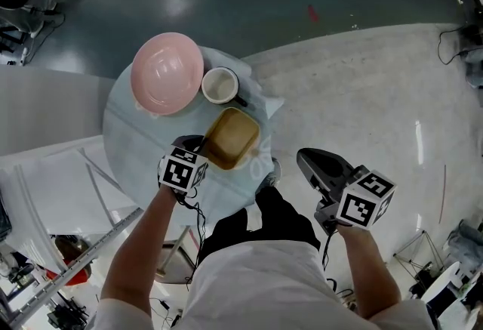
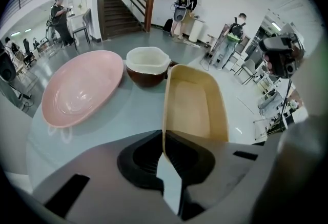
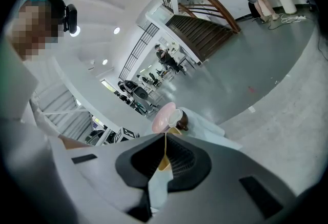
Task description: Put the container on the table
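A tan rectangular container lies open side up on the round table, near its front edge. My left gripper is at the container's near left corner. In the left gripper view the left gripper is shut on the near rim of the container. I cannot tell whether the container rests on the table or is slightly lifted. My right gripper hangs off the table to the right, over the floor. In its own view the right gripper is shut with nothing held.
A pink bowl and a white-lined brown cup stand behind the container on the pale tablecloth. The same bowl and cup show in the left gripper view. Grey and white floor surrounds the table; people stand far off.
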A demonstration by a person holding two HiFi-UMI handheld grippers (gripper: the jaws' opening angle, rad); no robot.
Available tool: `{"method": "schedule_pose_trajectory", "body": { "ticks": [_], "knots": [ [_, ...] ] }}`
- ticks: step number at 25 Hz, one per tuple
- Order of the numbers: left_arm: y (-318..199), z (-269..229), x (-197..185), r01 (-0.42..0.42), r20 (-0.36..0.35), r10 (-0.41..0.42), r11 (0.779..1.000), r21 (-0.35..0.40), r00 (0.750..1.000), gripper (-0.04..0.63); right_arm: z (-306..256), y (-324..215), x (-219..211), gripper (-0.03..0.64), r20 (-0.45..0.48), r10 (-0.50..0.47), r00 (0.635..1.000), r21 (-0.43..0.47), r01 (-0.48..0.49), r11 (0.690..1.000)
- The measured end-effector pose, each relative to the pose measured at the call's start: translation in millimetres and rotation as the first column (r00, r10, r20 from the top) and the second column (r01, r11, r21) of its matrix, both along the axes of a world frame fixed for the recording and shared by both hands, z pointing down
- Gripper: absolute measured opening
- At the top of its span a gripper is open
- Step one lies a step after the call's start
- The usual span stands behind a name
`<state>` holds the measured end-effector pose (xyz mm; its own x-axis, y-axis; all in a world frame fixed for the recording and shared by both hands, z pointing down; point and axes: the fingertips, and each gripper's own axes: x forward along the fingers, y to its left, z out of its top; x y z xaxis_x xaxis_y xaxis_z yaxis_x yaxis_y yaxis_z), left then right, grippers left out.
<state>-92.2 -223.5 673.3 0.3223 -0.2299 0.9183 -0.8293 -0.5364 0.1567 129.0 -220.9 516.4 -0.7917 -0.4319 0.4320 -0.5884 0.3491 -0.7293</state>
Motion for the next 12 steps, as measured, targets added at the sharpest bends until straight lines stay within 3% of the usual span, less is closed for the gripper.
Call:
{"method": "schedule_pose_trajectory", "body": {
  "ticks": [12],
  "knots": [
    [-3.5,7.2,1.8,-0.024,0.064,0.024,1.000,-0.009,0.998,0.032,4.8,1.3,4.6,0.026,0.013,0.008,1.000,-0.015,-0.008,1.000]
  ]
}}
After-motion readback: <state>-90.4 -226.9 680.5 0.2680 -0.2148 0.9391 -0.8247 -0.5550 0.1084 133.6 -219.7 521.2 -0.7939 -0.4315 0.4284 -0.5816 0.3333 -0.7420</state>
